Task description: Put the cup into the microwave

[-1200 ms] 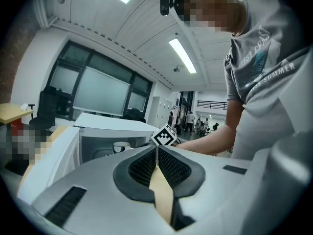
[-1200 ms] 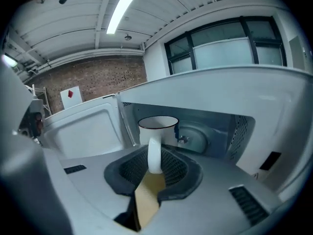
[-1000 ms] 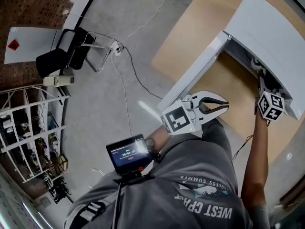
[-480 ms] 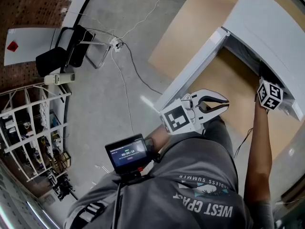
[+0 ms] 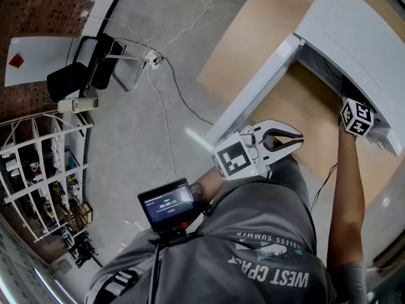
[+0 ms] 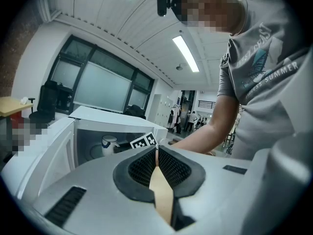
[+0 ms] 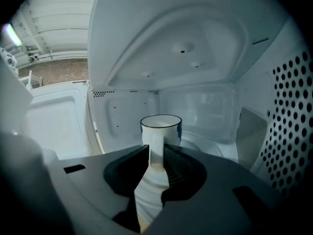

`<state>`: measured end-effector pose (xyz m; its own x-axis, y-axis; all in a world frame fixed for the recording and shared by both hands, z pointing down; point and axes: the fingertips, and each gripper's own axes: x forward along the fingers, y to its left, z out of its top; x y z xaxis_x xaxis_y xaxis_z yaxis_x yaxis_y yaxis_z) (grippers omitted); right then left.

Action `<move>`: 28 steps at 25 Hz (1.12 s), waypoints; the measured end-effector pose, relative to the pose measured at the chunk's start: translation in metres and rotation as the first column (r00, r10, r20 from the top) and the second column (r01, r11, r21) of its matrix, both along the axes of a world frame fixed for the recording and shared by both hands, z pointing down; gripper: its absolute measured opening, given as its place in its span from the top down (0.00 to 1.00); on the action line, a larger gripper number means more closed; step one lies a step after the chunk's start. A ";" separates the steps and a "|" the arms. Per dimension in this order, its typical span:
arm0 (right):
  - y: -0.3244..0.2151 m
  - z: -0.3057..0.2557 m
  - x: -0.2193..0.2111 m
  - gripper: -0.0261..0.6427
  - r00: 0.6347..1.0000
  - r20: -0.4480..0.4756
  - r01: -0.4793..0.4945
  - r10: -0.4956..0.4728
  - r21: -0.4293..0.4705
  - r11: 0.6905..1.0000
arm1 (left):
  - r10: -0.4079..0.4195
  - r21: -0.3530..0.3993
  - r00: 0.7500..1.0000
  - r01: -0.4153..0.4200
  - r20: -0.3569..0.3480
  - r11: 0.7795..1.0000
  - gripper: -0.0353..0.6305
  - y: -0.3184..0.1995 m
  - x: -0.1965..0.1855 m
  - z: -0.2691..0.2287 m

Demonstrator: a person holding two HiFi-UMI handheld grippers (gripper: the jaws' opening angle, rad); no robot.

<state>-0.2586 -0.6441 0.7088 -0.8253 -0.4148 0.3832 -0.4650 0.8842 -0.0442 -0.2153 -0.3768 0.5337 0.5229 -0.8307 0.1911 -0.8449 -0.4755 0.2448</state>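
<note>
cup (image 7: 161, 129) inside microwave (image 5: 361, 37), door (image 5: 253, 92) at left

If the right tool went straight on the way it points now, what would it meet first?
The white cup, which stands upright inside the microwave, directly at the tips of the right tool. I cannot tell whether the tool already touches it.

Beneath you, a grey concrete floor (image 5: 139, 132) is crossed by a thin cable (image 5: 166, 100) running to a power strip (image 5: 154, 61). At your left stand a brick wall (image 5: 38, 5), a black chair (image 5: 82, 75) and a white wire rack (image 5: 38, 170). Ahead is a wooden tabletop (image 5: 253, 49). Large windows (image 6: 98, 84) sit under ceiling strip lights (image 6: 188, 53).
</note>
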 end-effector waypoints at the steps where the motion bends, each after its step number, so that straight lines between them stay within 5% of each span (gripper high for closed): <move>1: 0.001 0.002 0.000 0.83 1.000 -0.001 0.005 -0.005 0.000 1.000 | -0.001 0.000 1.000 0.001 0.003 1.000 0.91 0.001 0.000 0.001; 15: 0.062 -0.074 0.054 0.78 0.992 0.042 -0.116 0.116 0.017 0.993 | 0.008 0.064 1.000 -0.009 0.024 0.998 0.91 0.056 0.009 -0.048; 20: 0.128 -0.130 0.064 0.93 0.995 0.094 -0.012 0.011 0.008 1.000 | 0.034 0.115 0.998 -0.039 0.045 0.993 0.91 0.096 0.019 -0.072; 28: 0.256 -0.232 0.099 0.93 0.978 0.160 0.130 -0.134 0.035 0.991 | 0.075 0.191 0.993 -0.090 0.087 0.977 0.91 0.171 0.051 -0.116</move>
<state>-0.1598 -0.3882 0.4764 -0.9234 -0.3060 0.2317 -0.3329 0.9390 -0.0863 -0.1639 -0.2058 0.4178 0.5811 -0.8105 0.0733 -0.8136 -0.5765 0.0752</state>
